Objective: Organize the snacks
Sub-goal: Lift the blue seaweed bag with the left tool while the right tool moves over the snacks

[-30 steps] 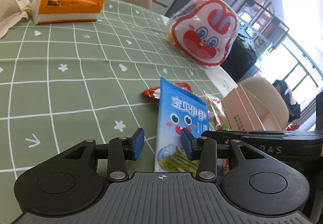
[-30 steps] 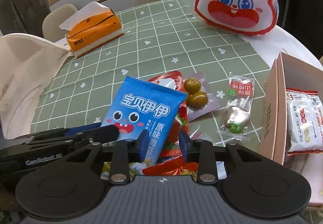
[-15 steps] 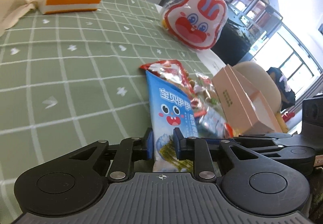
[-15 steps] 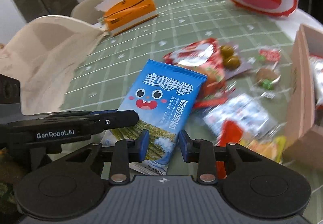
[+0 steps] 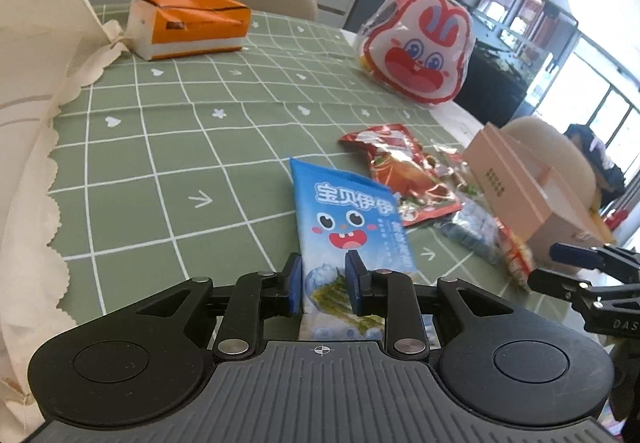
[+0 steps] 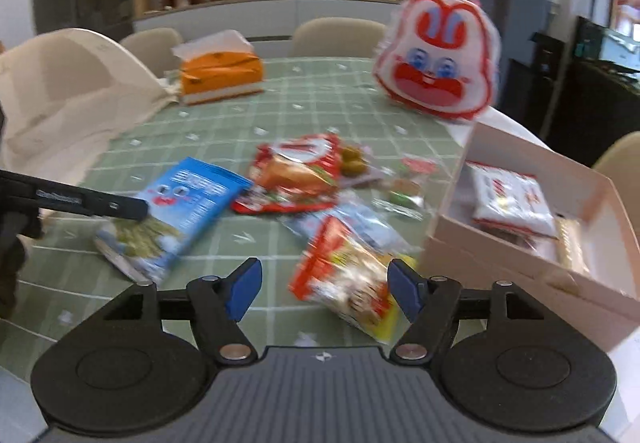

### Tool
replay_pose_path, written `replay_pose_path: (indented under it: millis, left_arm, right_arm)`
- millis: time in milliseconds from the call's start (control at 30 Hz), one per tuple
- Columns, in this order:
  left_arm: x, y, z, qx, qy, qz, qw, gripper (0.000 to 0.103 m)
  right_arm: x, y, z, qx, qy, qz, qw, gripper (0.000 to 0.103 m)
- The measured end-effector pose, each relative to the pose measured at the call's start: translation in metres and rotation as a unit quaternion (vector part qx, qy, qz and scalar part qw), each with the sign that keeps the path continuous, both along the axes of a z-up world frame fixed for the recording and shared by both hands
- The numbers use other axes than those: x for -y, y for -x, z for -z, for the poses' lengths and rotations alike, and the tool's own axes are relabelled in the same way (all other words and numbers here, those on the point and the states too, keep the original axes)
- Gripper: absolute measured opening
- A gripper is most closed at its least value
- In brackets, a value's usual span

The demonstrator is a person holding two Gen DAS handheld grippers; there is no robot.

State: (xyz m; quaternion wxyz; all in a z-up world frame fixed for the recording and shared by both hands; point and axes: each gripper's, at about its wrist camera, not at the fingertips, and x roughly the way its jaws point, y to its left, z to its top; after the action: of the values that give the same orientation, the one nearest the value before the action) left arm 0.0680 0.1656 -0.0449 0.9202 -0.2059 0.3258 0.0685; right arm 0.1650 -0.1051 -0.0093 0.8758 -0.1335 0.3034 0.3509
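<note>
My left gripper (image 5: 322,281) pinches the blue seaweed packet (image 5: 348,219) at its near end, jaws easing apart; right gripper (image 6: 322,289) spreads empty. I carry it level toward the pink box (image 6: 532,239), far right.

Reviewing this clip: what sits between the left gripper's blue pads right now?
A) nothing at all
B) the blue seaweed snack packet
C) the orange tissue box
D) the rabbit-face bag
B: the left gripper has the lower end of the blue seaweed snack packet between its pads, its jaws opening slightly.
</note>
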Motion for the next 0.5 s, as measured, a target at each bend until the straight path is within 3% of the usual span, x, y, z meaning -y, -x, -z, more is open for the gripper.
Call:
replay_pose_path:
  millis: [167, 367, 500]
  left_arm:
    - [0.000, 0.003, 0.000, 0.002, -0.004, 0.003, 1.0000, 0.029]
    - [-0.001, 0.002, 0.002, 0.002, -0.002, 0.002, 1.0000, 0.030]
    - [0.000, 0.003, 0.001, 0.004, -0.007, 0.001, 1.0000, 0.031]
  right_arm:
    - [-0.006, -0.011, 0.023, -0.018, 0.011, 0.016, 1.000, 0.071]
    - [-0.017, 0.010, 0.025, -0.042, -0.013, -0.052, 0.998, 0.071]
    - [-0.031, 0.018, 0.026, -0.048, -0.008, -0.063, 0.997, 0.071]
